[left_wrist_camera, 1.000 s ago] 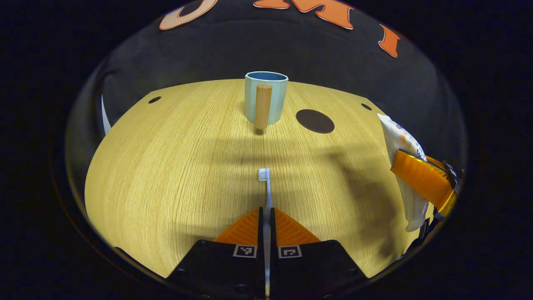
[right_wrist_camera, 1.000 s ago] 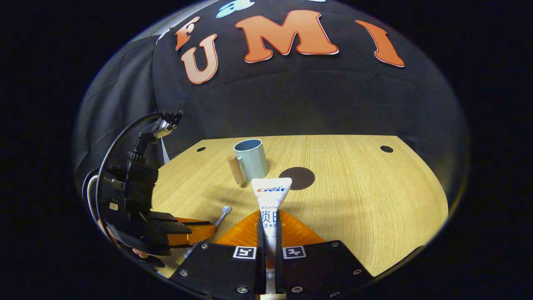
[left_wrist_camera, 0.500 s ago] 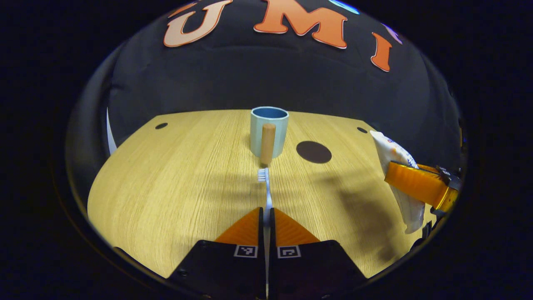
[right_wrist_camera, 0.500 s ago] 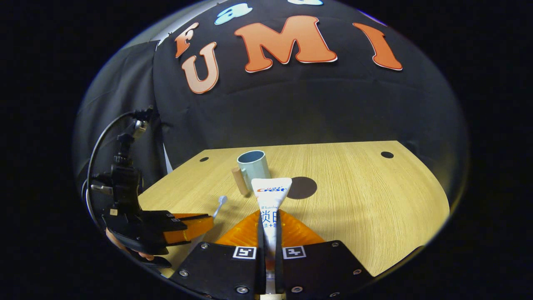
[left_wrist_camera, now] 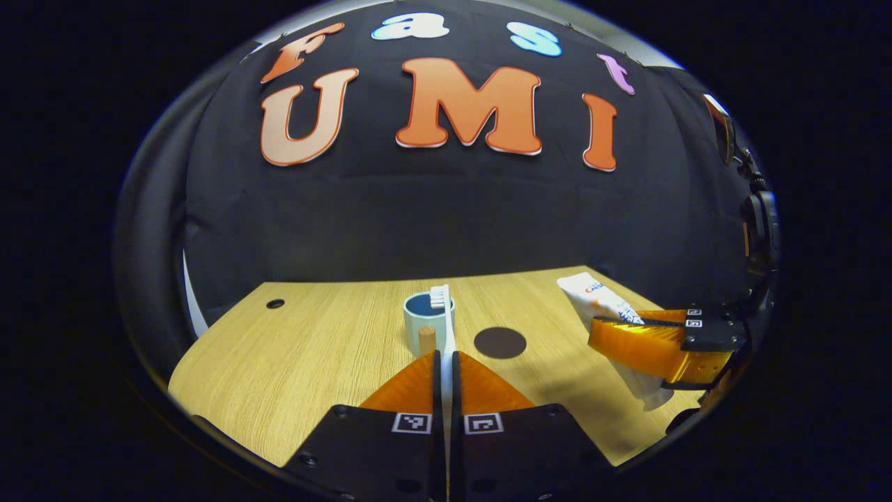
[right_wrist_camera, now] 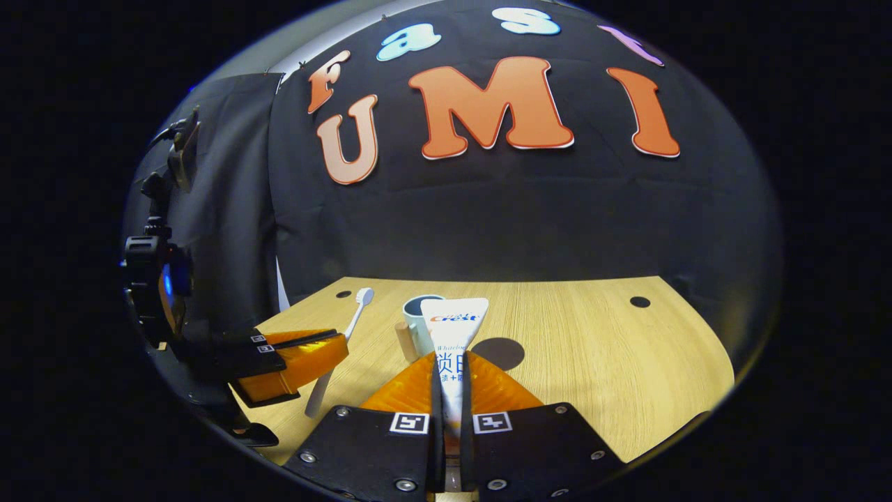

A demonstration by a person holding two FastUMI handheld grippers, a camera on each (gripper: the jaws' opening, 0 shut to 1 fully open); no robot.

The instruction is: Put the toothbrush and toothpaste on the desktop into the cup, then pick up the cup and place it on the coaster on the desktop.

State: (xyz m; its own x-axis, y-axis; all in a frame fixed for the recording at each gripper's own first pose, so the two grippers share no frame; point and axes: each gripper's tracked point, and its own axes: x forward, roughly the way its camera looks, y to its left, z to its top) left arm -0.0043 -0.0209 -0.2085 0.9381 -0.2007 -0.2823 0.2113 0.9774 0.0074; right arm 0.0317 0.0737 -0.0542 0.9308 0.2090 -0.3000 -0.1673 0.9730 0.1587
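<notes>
Two grippers are each clamped on one item above the wooden surface (left_wrist_camera: 293, 362). In the left gripper view, the left gripper (left_wrist_camera: 447, 362) has its fingers pressed together on the handle of the white toothbrush (left_wrist_camera: 444, 317), which runs straight forward from between them; its bristle head sits in line with the rim of the pale blue cup (left_wrist_camera: 426, 322) ahead. The cup stands upright on the surface, straight in front of this gripper, its wooden handle (left_wrist_camera: 426, 339) turned toward the camera. Just to the right of the cup, apart from it, lies the dark round coaster (left_wrist_camera: 500, 342), flat on the surface.

Farther to the right in the same view, the right gripper (left_wrist_camera: 631, 343) holds the white toothpaste (left_wrist_camera: 605, 301) tube, tilted with its flat end pointing up and toward the cup.

In the right gripper view, the right gripper (right_wrist_camera: 451, 373) is closed on the toothpaste (right_wrist_camera: 453, 331), both fingers squeezing the tube, whose broad crimped end rises in front of the cup (right_wrist_camera: 417, 328) and partly hides it. The coaster (right_wrist_camera: 500, 352) lies just ahead and slightly right of these fingers. Off to the left, the left gripper (right_wrist_camera: 306, 352) carries the toothbrush (right_wrist_camera: 343, 341) slanted, head raised, clear of the surface (right_wrist_camera: 627, 362).
</notes>
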